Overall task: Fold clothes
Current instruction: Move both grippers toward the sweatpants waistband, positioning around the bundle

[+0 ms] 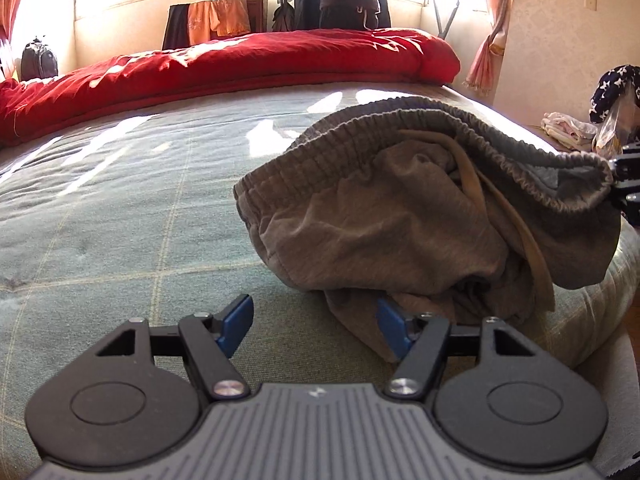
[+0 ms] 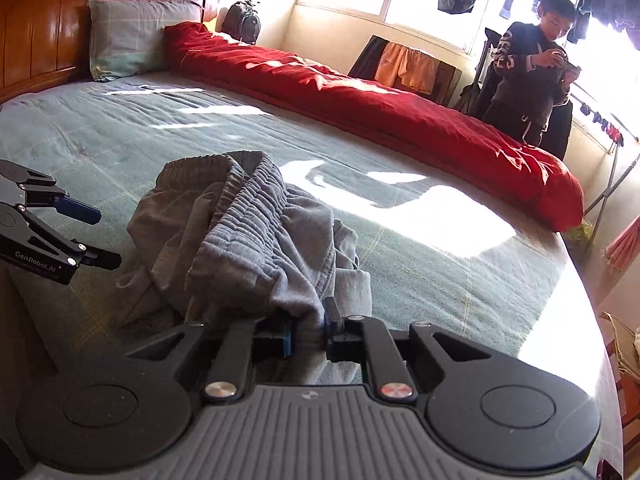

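Grey sweatpants (image 1: 400,208) with a ribbed elastic waistband lie bunched on the green checked bed sheet (image 1: 120,200). My left gripper (image 1: 316,326) is open just in front of the heap, its right blue pad against the lowest fold of cloth. In the right wrist view, my right gripper (image 2: 308,330) is shut on the waistband of the sweatpants (image 2: 248,240), holding that edge lifted. The left gripper (image 2: 92,236) also shows at the left edge there, fingers spread beside the pile. The right gripper (image 1: 624,184) is partly seen at the far right of the left wrist view, at the waistband.
A red quilt (image 2: 380,100) runs along the far side of the bed, with a pillow (image 2: 132,36) at the wooden headboard. A person (image 2: 528,68) stands by the window behind the bed. A clothes rack (image 2: 608,136), a backpack (image 2: 242,20) and folded laundry (image 1: 568,128) surround the bed.
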`<state>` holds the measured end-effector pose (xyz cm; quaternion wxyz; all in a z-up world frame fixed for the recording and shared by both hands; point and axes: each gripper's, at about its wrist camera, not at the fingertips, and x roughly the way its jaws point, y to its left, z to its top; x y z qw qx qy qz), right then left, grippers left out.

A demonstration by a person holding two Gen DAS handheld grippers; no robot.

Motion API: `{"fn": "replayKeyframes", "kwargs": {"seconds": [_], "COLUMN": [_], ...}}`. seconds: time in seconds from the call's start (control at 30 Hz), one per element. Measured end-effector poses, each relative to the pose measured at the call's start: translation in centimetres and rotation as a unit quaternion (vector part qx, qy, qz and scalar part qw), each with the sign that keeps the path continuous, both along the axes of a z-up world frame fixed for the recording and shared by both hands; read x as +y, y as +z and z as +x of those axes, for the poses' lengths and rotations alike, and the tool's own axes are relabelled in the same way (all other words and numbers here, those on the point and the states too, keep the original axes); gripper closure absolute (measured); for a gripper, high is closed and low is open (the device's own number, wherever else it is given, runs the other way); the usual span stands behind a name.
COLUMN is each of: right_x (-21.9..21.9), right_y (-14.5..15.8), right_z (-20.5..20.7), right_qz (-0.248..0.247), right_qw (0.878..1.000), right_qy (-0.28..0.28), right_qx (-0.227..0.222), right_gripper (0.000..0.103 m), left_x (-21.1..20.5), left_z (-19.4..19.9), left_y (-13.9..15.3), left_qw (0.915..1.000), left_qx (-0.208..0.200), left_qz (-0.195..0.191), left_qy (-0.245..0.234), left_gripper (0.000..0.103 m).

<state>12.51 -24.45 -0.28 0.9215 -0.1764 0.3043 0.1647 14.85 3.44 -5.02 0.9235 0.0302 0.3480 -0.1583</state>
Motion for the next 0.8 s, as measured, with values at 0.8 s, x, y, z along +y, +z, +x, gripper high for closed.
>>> {"fn": "replayKeyframes", "kwargs": {"seconds": [0.8], "right_x": [-3.7], "right_y": [0.1], "right_z": [4.1], "right_qz": [0.001], "right_qw": [0.999], "right_qy": [-0.054], "right_qx": [0.009], "right_gripper": [0.089], "left_x": [1.4], "left_z": [5.5], "left_y": [0.3], "left_qw": [0.9992], "left_qx": [0.006], "left_qz": [-0.037], "left_qy": [-0.018], "left_gripper": [0.033]}}
